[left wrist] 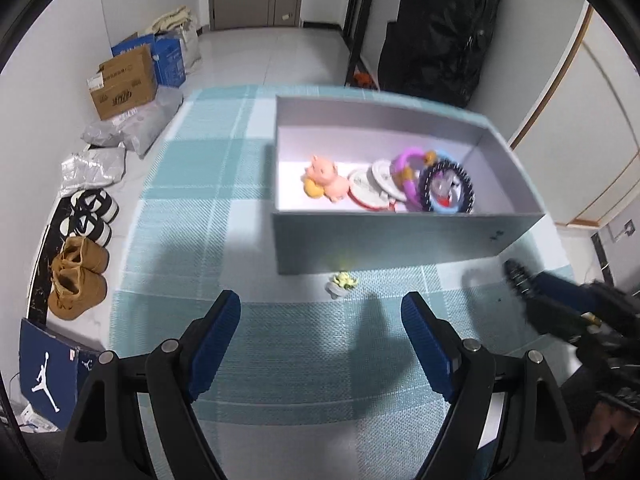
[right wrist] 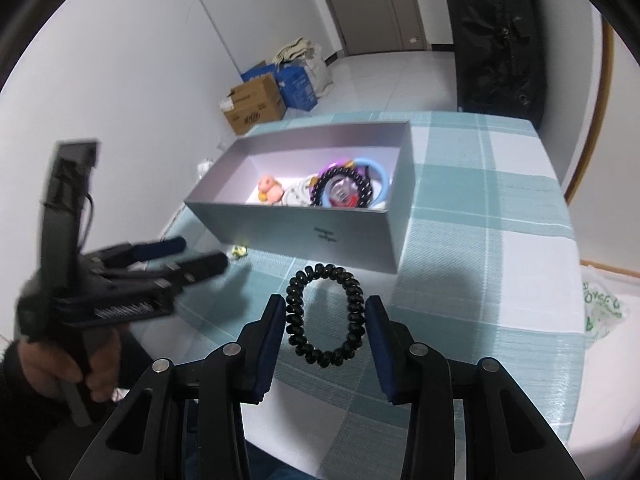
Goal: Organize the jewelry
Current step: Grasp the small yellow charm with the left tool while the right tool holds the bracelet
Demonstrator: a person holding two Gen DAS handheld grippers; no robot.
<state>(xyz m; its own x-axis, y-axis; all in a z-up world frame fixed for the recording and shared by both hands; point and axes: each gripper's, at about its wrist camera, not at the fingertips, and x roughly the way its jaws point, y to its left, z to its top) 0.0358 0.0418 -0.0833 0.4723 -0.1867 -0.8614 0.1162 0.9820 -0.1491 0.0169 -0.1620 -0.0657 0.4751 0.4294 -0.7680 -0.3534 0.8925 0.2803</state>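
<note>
- A white jumping-figure logo, the Jordan brand mark, stands on a dark blue shoebox (left wrist: 48,376) on the floor.
- Green letters on a plastic bag (right wrist: 604,308) and print on a brown cardboard box (left wrist: 124,84) and the gray box (right wrist: 326,236) are too blurred to read.

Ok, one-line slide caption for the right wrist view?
Right gripper holds a black spiral hair tie above the checked tablecloth, facing the open grey box.

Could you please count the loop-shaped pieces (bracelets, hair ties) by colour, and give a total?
Black: 2, beaded bracelet and spiral hair tie
Purple: 1, purple loop
Blue: 1, blue loop
Total: 4
</note>
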